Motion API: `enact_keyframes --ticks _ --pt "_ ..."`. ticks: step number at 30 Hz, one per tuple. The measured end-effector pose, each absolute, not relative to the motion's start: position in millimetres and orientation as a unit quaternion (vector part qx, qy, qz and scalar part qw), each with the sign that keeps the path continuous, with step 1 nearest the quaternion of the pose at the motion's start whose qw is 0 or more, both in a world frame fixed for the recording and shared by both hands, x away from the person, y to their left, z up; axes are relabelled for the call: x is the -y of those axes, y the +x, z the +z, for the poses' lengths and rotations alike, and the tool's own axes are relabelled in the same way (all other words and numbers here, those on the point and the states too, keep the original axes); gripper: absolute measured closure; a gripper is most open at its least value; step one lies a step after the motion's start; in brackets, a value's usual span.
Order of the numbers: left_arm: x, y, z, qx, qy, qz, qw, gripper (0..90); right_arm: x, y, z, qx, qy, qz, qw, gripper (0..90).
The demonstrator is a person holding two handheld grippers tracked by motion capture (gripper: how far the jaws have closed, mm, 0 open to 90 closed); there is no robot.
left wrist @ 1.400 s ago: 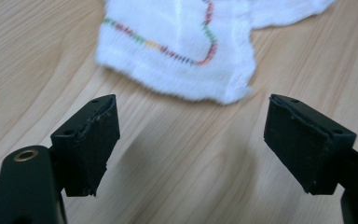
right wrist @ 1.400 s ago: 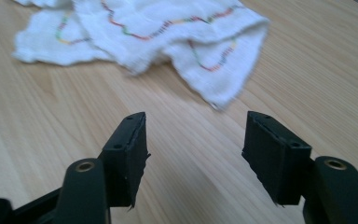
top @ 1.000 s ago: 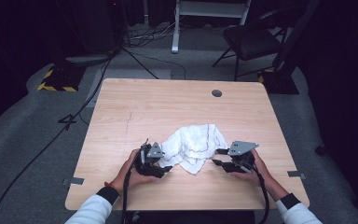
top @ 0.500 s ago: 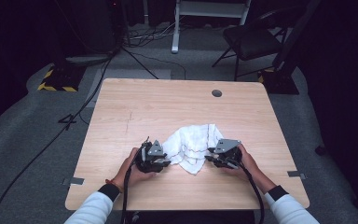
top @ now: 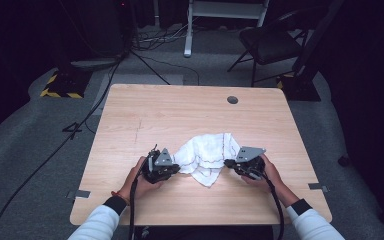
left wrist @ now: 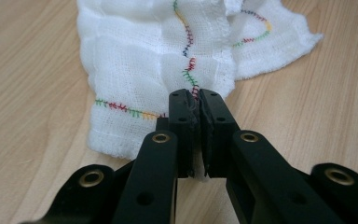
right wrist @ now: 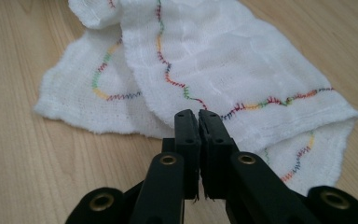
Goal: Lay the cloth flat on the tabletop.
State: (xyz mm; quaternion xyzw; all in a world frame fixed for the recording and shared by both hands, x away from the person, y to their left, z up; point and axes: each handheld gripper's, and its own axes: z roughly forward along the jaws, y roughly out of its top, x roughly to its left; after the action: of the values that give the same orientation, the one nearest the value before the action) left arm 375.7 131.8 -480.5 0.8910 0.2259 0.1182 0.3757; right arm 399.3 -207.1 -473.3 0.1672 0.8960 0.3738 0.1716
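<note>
**Both grippers clamped on a crumpled white cloth**

A pale wooden table (top: 145,115) stands on grey carpet (top: 25,145), with a dark chair (top: 270,42) and loose cables (top: 150,37) on the floor beyond its far edge. A small round dark spot (top: 232,100) sits in the tabletop near the far right corner.

On the near half of the table, roughly at its middle, lies a white cloth (top: 205,155), rumpled and partly folded over itself, with a wavy line of many-coloured stitching along its hem.

The person's forearms in white sleeves (top: 97,227) come in from the near edge. The left gripper (top: 176,168) lies at the cloth's left edge and the right gripper (top: 228,163) at its right edge, each low over the table.

In the left gripper view the jaws have just closed and now pinch the cloth's hem right at the stitched line. In the right gripper view the jaws have likewise just closed, clenched on a folded edge of the cloth beside its stitching.
</note>
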Motion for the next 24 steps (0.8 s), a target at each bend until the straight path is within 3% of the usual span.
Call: enact_keyframes --ticks 24 --pt "-144.0 350.2 -419.1 -0.193 0.85 0.15 0.467 84.9 240.1 355.3 -409.2 -0.852 0.172 0.45 0.204 87.8"
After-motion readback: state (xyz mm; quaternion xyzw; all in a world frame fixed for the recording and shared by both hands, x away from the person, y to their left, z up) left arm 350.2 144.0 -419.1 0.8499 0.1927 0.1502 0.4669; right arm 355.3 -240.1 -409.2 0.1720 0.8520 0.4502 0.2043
